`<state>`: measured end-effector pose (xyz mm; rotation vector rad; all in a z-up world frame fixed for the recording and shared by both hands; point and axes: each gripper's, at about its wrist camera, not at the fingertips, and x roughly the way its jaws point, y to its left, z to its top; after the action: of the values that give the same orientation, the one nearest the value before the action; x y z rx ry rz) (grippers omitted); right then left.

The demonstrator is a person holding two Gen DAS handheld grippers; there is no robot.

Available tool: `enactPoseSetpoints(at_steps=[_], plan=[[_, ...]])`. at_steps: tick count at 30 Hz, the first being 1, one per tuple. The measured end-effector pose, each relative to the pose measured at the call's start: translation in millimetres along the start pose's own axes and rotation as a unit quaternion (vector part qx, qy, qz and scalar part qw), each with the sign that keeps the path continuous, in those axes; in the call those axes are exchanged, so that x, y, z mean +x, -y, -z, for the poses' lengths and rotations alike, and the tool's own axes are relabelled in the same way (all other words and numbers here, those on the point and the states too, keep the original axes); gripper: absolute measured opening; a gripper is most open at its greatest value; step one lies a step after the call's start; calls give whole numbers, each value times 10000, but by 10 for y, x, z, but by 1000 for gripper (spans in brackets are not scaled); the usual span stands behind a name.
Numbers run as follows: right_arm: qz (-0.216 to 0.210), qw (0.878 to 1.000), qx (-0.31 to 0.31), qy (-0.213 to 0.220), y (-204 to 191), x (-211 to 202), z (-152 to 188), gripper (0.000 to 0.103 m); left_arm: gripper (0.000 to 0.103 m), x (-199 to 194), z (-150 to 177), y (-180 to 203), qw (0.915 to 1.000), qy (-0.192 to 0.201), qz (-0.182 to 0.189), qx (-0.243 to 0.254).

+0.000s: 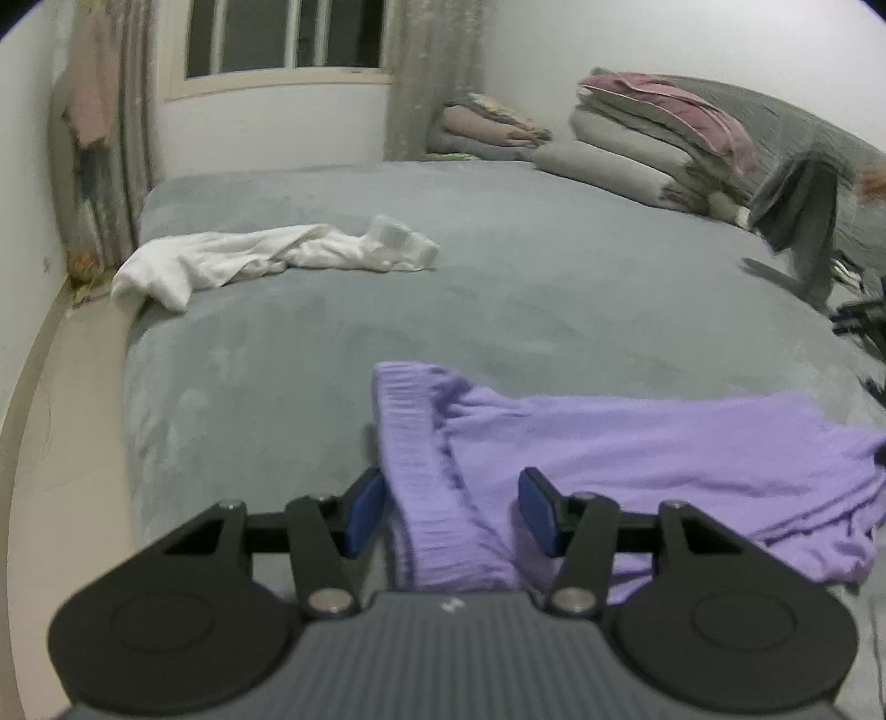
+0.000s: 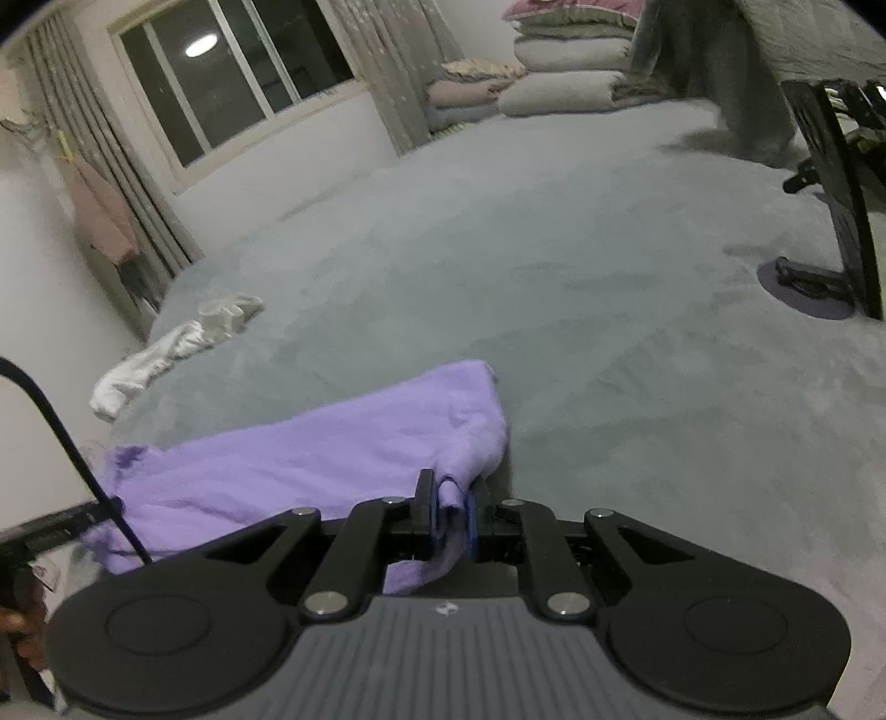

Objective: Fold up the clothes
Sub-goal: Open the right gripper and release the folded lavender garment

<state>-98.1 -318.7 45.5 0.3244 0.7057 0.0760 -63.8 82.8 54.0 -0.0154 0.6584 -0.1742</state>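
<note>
Fabric of the soft lilac knit garment [image 1: 637, 448] on the grey plush bed [image 1: 332, 332] looks light and floppy, so while our right gripper [image 2: 446, 512] pinches one corner, we judge the ribbed waistband [image 1: 421, 459] between our left gripper's [image 1: 451, 512] spread fingers the firmest hold.

Grey bed [image 1: 498, 266], window [image 1: 288, 39] — curtains [image 1: 432, 77]

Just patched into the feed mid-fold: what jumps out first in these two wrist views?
The purple garment at the near edge of the grey bed dominates both views. The right gripper is shut on a bunched corner of it, while the left gripper stands open with the ribbed waistband between its blue pads. Farther off, a crumpled white garment lies near the bed's left edge.
</note>
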Motion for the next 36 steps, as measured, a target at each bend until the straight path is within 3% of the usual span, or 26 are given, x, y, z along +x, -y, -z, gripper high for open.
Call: enactPoseSetpoints(at_steps=[3,4,7,9,12,17,22,23,25,27,36], plan=[[257,9980,-543,211,-152,-125,-2,31,51,-110,-42,-18,9997,261,-15,3],[85,9964,-795,281,-231,-191,13,37,52,-155,-56,-20,9994,360,-15,3],[-521,9864,-1502,429,-460,-377,66,39,53,-227,-71,23,9988,483,106,49],[-1256,9761,-1759,231,-590,-426,139,39,53,-227,-63,75,9985,483,224,107],[-1598,9615,-2235,-53,-808,-374,289,39,53,-183,-43,139,9984,433,314,192],[-1331,9447,-2977,-339,-1038,-205,507,38,54,-85,15,156,9986,67,530,39],[-879,9322,-3491,-375,-1172,-119,633,36,54,-113,69,204,9995,16,306,47],[-825,9295,-3572,-389,-1204,-98,652,33,54,-128,76,214,9996,13,277,28],[-723,9247,-3717,-400,-1274,-56,669,14,54,-158,90,233,9998,7,220,-10],[-565,9213,-3824,-435,-1318,-51,694,9,54,-165,87,239,9997,-7,261,-6],[-493,9239,-3739,-650,-1359,-188,688,6,54,-118,97,194,9995,-102,286,2]])
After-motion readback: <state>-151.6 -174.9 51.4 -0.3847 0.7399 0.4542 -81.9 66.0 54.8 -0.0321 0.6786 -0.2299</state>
